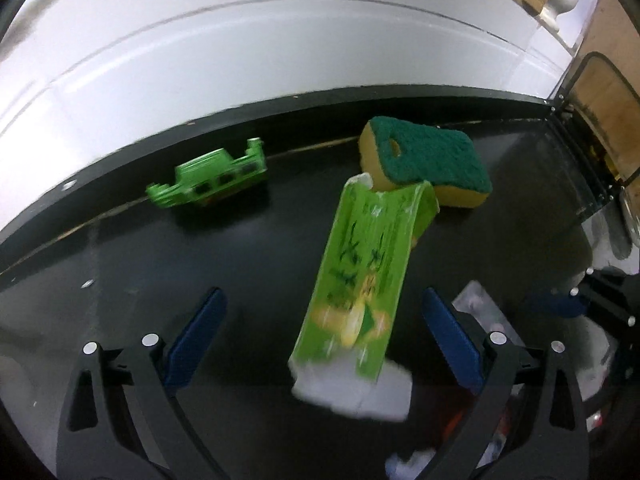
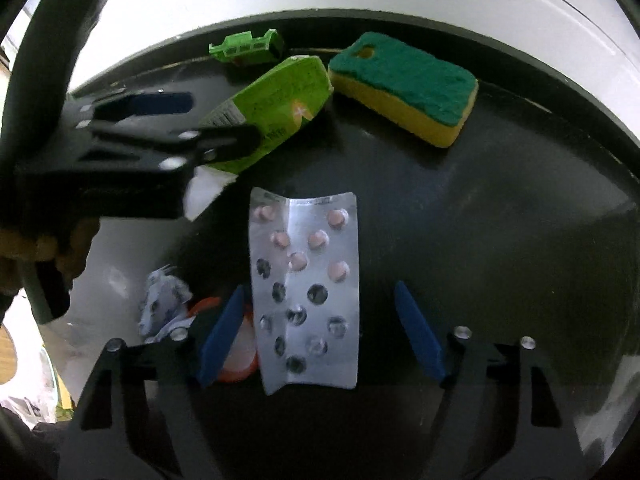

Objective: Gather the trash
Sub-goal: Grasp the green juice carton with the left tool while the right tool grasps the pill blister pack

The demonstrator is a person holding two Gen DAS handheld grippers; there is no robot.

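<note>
Trash sits between spread jaws on the tabletop [image 2: 500, 220] — left gripper [image 1: 320, 336] brackets the green wrapper [image 1: 360, 280], right gripper [image 2: 320, 332] the blister pack [image 2: 308, 292], both wide open, apparently lined up for grasping.

The rectangular foam sponge [image 2: 404, 90] is yellow with a dark green scouring top. The crumpled plastic wrapper [image 1: 360, 280] is lime green with yellow print; the foil blister pack [image 2: 306, 292] is silver with pink pills.

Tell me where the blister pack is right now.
In the right wrist view, the blister pack lies on the black table between the open right tool's fingers, nearer its left finger.
</note>
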